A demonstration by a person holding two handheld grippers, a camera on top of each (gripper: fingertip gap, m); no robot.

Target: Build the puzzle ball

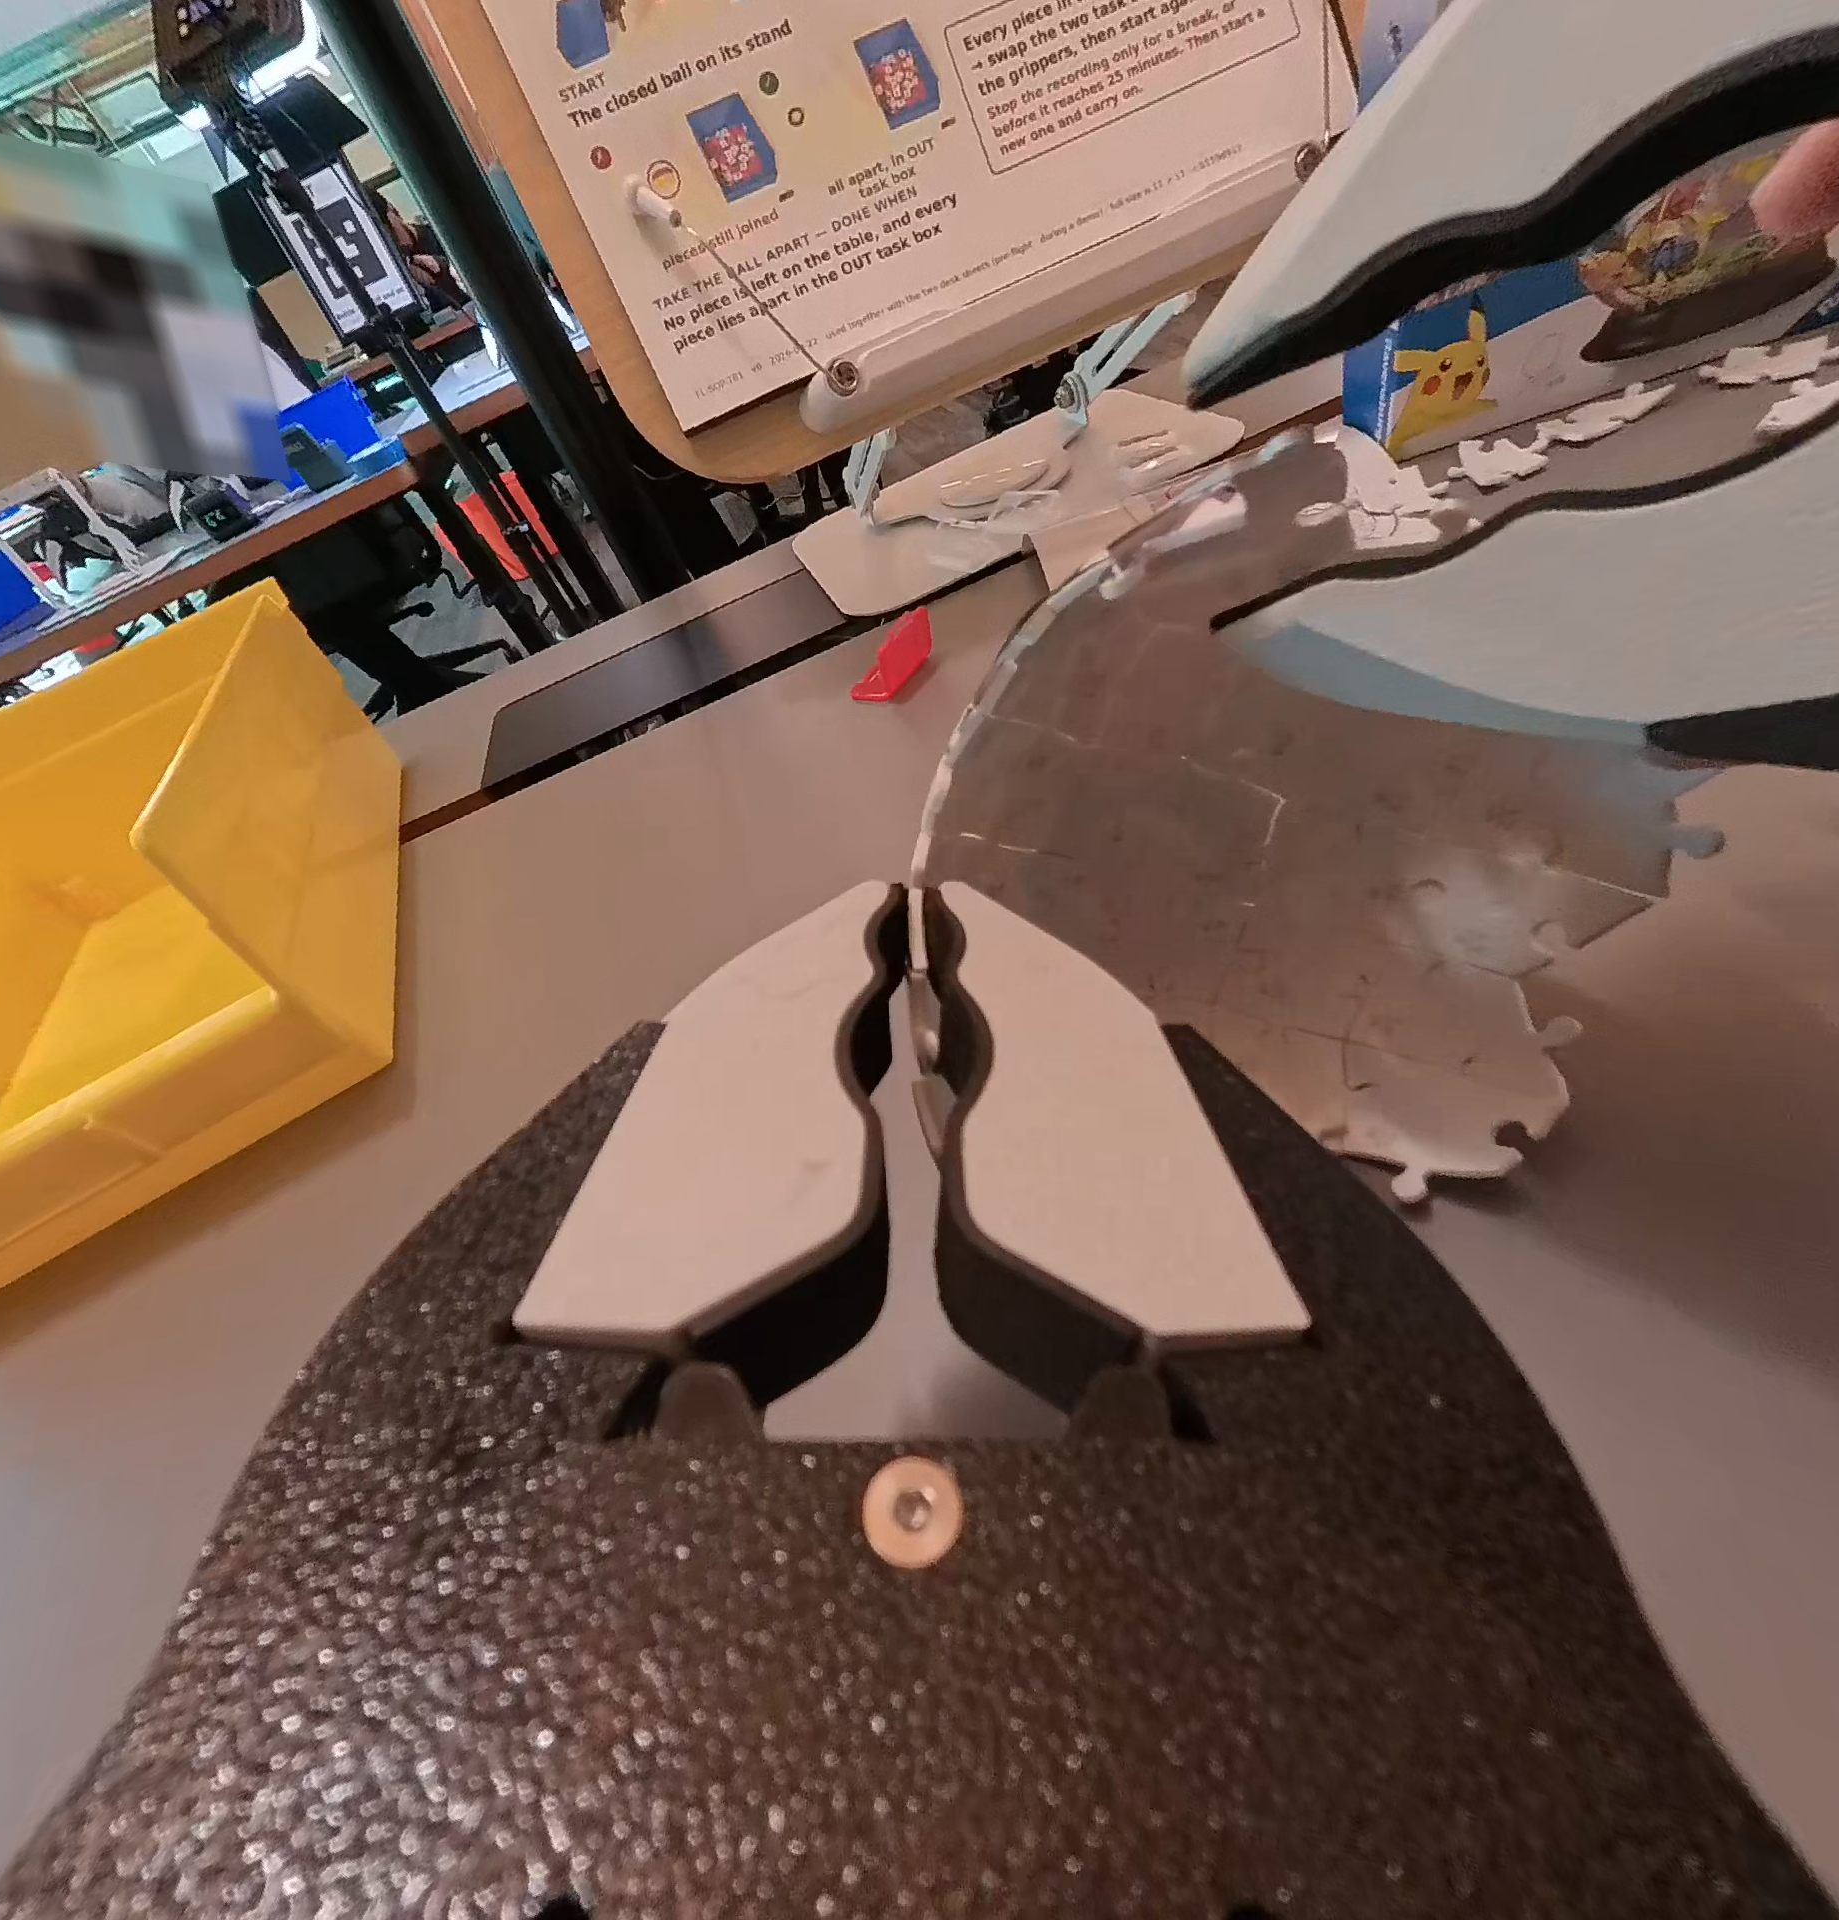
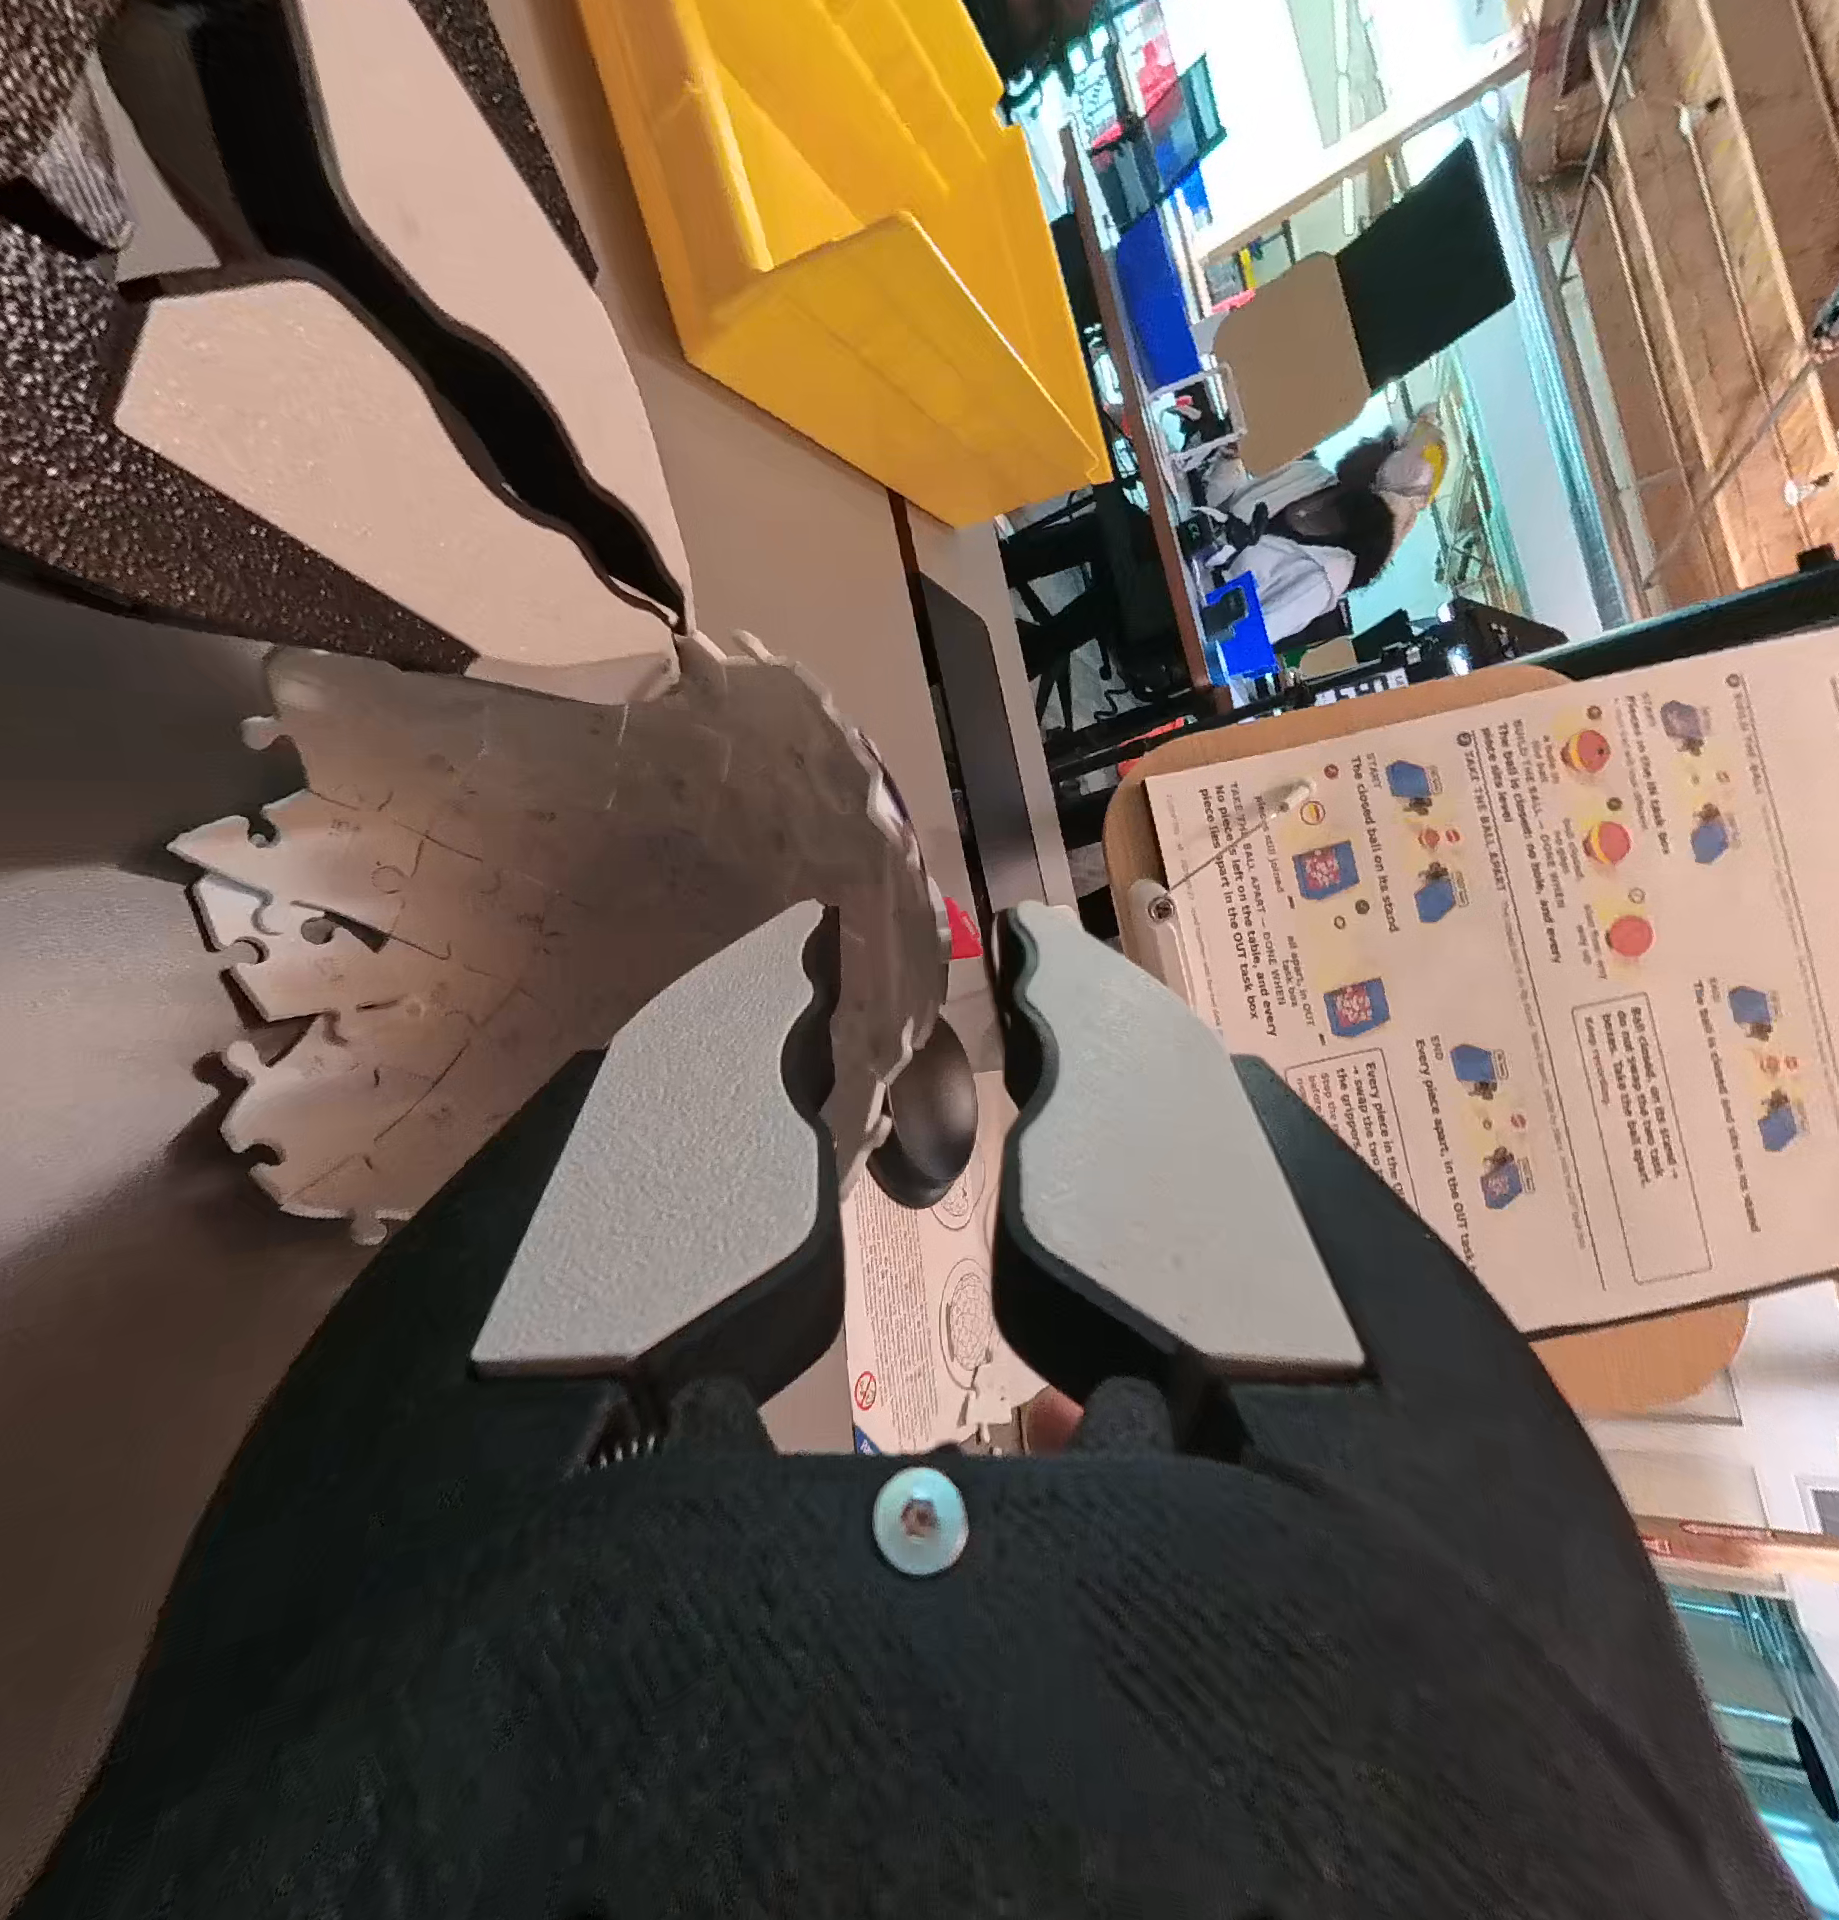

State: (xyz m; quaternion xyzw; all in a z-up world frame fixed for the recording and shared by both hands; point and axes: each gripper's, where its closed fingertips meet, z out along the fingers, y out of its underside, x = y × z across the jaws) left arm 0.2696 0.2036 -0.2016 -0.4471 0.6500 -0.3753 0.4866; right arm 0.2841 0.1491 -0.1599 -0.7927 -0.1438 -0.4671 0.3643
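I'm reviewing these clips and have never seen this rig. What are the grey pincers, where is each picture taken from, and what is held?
Each picture comes from a camera mounted on a hand-held gripper, looking along its fingers. No robot arm: a person holds both. The left gripper is shut on the rim of a curved shell of joined puzzle pieces, part of the puzzle ball. The right gripper is open around the shell's opposite edge. On the grey table lie a yellow bin, loose white pieces, the puzzle box and an instruction board.
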